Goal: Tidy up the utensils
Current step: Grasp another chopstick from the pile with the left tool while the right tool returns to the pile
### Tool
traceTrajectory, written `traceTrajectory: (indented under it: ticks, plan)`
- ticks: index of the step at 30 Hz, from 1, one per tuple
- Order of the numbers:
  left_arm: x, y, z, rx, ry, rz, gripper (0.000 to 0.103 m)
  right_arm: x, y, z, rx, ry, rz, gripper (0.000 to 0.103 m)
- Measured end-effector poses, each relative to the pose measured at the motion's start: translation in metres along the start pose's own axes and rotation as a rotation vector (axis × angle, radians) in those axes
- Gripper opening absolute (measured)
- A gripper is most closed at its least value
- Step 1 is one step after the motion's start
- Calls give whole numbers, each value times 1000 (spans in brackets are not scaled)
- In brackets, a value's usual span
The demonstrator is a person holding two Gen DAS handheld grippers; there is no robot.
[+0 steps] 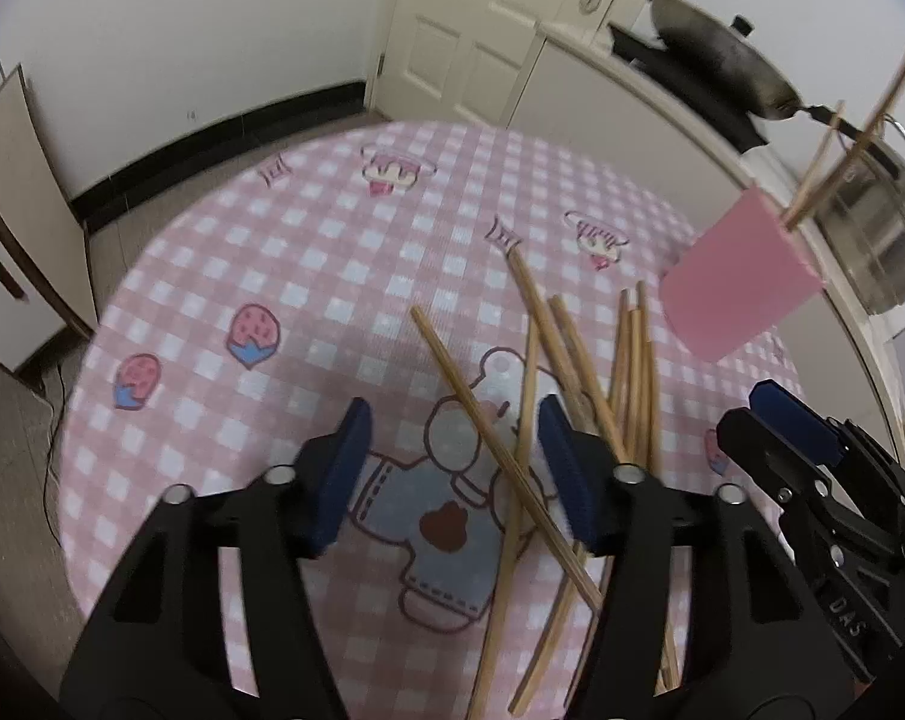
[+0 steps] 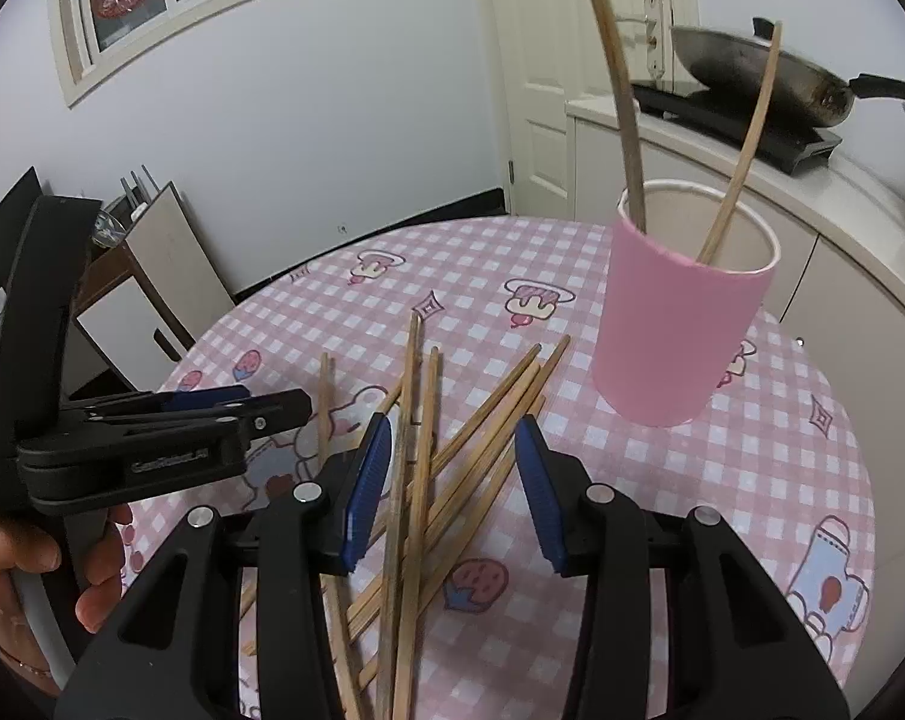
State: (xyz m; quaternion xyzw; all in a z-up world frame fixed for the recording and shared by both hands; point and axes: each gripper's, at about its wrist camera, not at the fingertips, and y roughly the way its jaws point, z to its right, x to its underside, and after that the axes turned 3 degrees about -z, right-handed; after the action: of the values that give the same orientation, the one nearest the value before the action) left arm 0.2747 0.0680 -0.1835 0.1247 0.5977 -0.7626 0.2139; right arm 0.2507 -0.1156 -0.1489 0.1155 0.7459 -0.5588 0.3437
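cup (image 2: 680,324): stands upright toward the table's far right, two sticks (image 2: 743,150) leaning out of its mouth and blocking the way in from straight above
chopstick pile (image 2: 452,450): just left of the cup and in front of it; crossed and overlapping, so little bare cloth shows between them
tablecloth (image 2: 782,480): bare right of the cup and in front of it; bare again far left of the cup, past the pile
counter (image 2: 812,192): close behind the cup; a pan (image 2: 764,78) sits on it

The checked pink tablecloth (image 2: 752,480) carries scattered chopsticks (image 2: 416,480) and a pink cup (image 2: 674,330).
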Motion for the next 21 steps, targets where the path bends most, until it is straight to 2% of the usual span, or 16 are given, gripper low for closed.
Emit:
traceTrajectory:
  ticks: [6, 8, 10, 11, 16, 21]
  plan:
    - [-9, 26, -1, -8, -20, -53, 36, -5, 17, -2, -3, -13, -36, 41]
    - [-11, 28, -1, -17, -15, -52, 34, -6, 22, -3, -5, -18, -40, 41]
    - [-13, 31, 1, -19, -7, -50, 26, -8, 27, -3, 1, -24, -53, 41]
    - [-13, 32, 0, -10, -1, -51, 16, -9, 30, -3, 6, -27, -59, 41]
    - [-14, 34, -3, 0, 11, -40, 10, -14, 44, -5, 27, -57, -104, 40]
    - [-13, 28, -8, 17, 10, -25, 6, -19, 59, -10, 32, -91, -148, 34]
